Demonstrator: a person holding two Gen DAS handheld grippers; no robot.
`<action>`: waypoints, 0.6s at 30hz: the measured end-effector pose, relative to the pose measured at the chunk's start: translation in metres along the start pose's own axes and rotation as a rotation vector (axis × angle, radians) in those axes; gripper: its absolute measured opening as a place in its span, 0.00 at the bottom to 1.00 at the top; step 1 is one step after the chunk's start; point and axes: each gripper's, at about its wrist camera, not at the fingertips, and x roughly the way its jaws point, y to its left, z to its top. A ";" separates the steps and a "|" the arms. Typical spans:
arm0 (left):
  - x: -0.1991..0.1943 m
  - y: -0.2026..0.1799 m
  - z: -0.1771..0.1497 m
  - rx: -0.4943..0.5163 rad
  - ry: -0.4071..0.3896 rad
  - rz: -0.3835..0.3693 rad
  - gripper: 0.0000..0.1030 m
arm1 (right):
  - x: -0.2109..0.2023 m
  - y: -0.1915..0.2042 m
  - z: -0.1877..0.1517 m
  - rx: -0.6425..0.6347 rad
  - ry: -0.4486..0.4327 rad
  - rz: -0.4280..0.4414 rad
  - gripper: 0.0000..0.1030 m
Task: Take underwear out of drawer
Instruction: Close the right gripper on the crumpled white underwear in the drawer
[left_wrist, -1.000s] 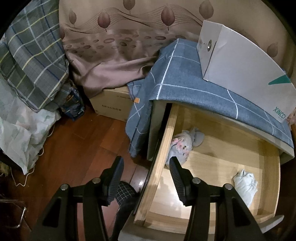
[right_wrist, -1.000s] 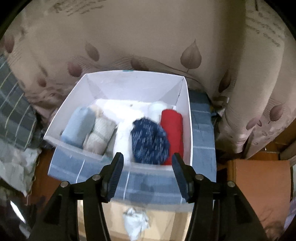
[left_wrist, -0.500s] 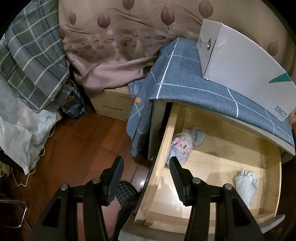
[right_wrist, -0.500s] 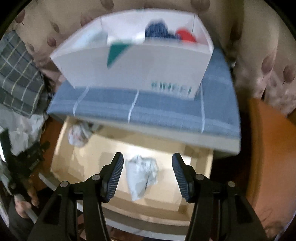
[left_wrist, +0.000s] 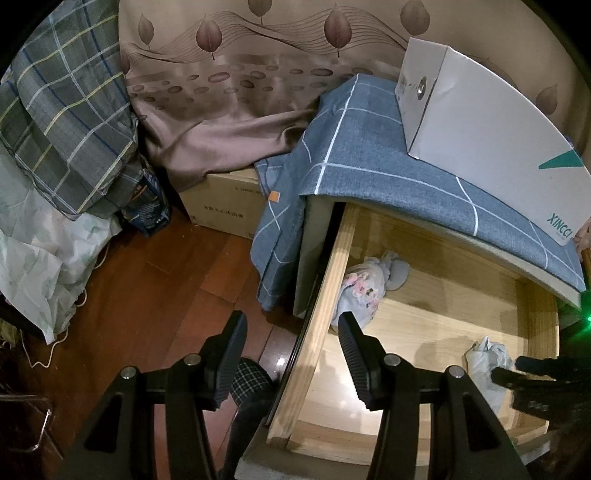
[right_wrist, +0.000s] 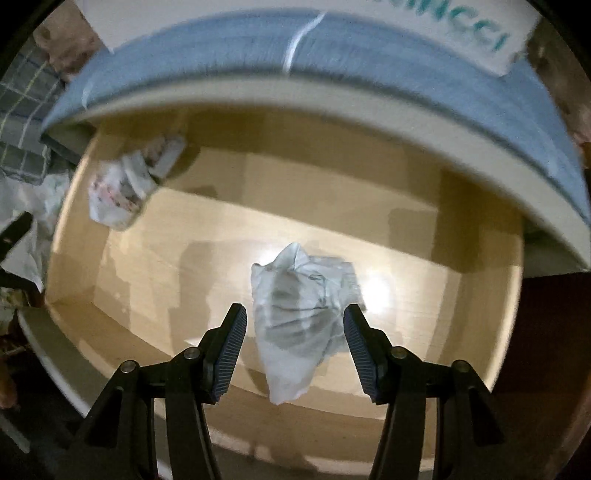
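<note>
Fingers (right_wrist: 236, 332) of the right gripper (right_wrist: 294, 341) are spread wide around the pale crumpled underwear (right_wrist: 299, 317) in the open drawer (right_wrist: 122, 236), while the left gripper (left_wrist: 291, 354) is held open over its side wall.

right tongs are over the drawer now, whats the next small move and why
Probably lower the right tongs a little further, then close. They are open, and the crumpled white underwear on the wooden drawer floor lies between the fingers, apparently not yet pinched. The floral bundle lies apart.
</note>
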 end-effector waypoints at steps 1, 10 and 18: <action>0.001 0.000 0.000 -0.001 0.003 -0.001 0.51 | 0.007 0.002 0.001 -0.010 0.013 -0.007 0.50; 0.002 0.000 0.000 0.002 0.008 -0.002 0.51 | 0.046 0.007 0.002 -0.082 0.108 -0.082 0.51; 0.003 -0.002 -0.002 0.023 0.007 0.010 0.51 | 0.043 -0.015 -0.010 -0.042 0.112 -0.106 0.43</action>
